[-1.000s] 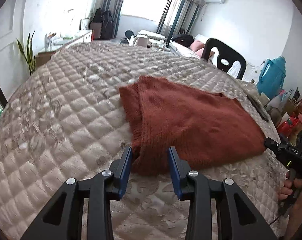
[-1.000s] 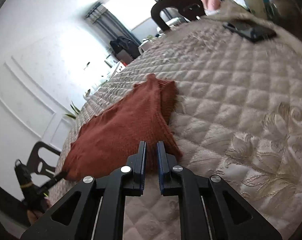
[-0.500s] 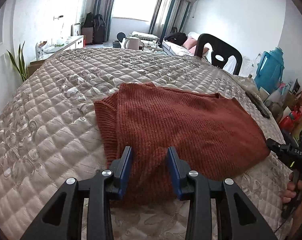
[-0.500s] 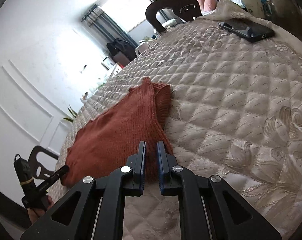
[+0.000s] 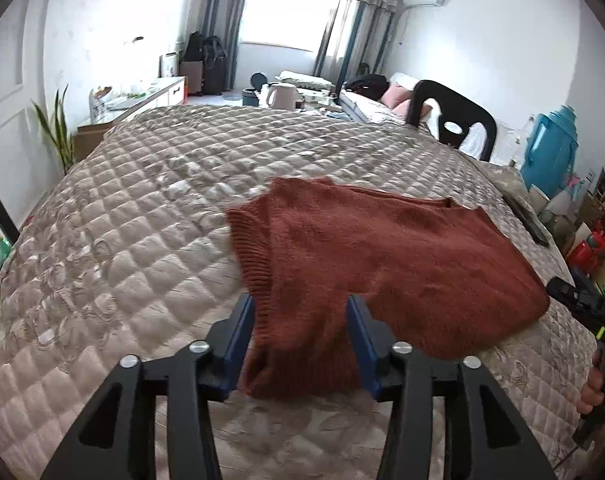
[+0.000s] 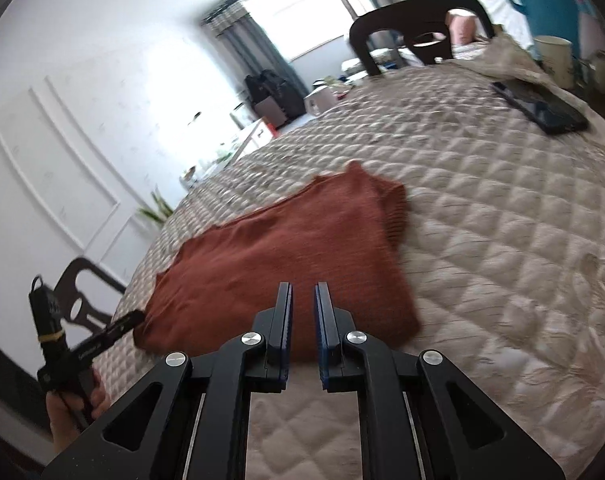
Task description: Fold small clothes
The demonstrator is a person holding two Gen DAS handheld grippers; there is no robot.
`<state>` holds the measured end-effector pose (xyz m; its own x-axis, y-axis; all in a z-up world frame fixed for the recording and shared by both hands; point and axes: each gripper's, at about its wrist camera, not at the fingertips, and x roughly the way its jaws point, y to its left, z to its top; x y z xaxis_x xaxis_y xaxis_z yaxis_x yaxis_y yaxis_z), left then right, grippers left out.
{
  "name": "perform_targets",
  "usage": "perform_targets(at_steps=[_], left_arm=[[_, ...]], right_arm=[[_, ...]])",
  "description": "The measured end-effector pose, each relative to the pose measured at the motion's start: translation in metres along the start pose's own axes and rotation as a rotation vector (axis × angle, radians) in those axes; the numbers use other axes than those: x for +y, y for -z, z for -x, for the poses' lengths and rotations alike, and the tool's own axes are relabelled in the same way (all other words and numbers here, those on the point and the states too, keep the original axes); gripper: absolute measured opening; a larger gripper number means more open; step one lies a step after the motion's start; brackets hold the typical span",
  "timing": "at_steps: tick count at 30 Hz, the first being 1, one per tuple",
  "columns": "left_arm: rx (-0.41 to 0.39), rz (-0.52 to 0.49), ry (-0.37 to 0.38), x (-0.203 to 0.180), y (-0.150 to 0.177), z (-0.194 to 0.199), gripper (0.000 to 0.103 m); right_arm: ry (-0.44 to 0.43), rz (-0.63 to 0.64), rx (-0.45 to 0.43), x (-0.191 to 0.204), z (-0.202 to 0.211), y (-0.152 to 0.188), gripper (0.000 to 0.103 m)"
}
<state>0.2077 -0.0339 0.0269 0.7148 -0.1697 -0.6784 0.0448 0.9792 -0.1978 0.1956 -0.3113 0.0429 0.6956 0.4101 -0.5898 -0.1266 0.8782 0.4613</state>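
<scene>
Sweater: one rust-red knit sweater [image 5: 382, 264] lies on the quilted bed cover [image 5: 134, 216], near its front edge.
Left gripper [image 5: 301, 320]: fingers wide apart, one on each side of the sweater's near corner.
Right gripper [image 6: 302, 308]: fingers nearly together with a thin gap, holding nothing, over the sweater's near edge.
Phone: one dark phone [image 6: 540, 106] near the cover's far right edge.
Chair: one black chair [image 5: 452, 118] past the far edge.

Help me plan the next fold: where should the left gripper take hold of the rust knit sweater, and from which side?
Grip the sweater's near ribbed corner, coming in low from the bed's near edge. That corner already lies between the open left gripper, and its edge there looks free of the quilt.
</scene>
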Motion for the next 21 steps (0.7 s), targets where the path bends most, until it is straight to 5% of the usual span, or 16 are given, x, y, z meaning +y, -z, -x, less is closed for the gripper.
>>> perform_targets(at_steps=[7, 21], left_arm=[[0.056, 0.089, 0.030, 0.029, -0.013, -0.028, 0.055], [0.069, 0.077, 0.026, 0.021, -0.033, -0.055, 0.055]], right_arm=[[-0.030, 0.079, 0.062, 0.026, -0.025, 0.007, 0.011], [-0.011, 0.198, 0.150, 0.063, -0.082, -0.004, 0.011]])
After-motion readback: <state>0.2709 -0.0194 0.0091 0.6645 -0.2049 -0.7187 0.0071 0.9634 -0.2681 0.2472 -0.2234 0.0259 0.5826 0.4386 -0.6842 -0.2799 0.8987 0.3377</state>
